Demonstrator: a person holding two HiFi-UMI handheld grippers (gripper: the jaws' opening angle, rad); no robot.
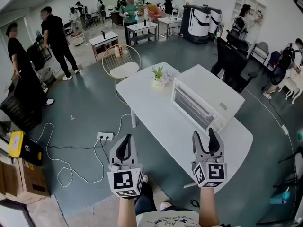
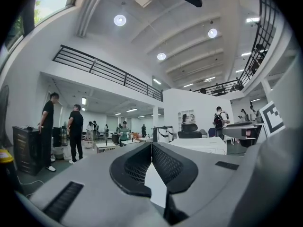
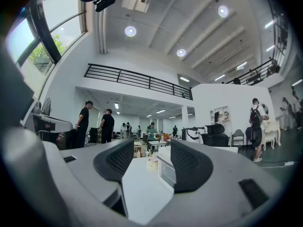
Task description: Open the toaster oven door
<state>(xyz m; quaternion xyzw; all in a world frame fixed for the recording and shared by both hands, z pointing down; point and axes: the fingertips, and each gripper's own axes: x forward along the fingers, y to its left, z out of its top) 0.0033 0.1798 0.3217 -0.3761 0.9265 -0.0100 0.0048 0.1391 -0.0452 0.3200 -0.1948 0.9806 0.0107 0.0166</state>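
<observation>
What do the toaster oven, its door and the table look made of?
Toaster oven: matte white casing, painted metal or plastic, unclear which. Door: probably glass, since horizontal bars show through. Table: smooth white top, likely laminate or painted board.

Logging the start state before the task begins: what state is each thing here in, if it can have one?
White toaster oven door with glass window: closed.
Left gripper: jaws together, empty.
Right gripper: jaws apart, empty.
Small potted plant: upright on the white table.
</observation>
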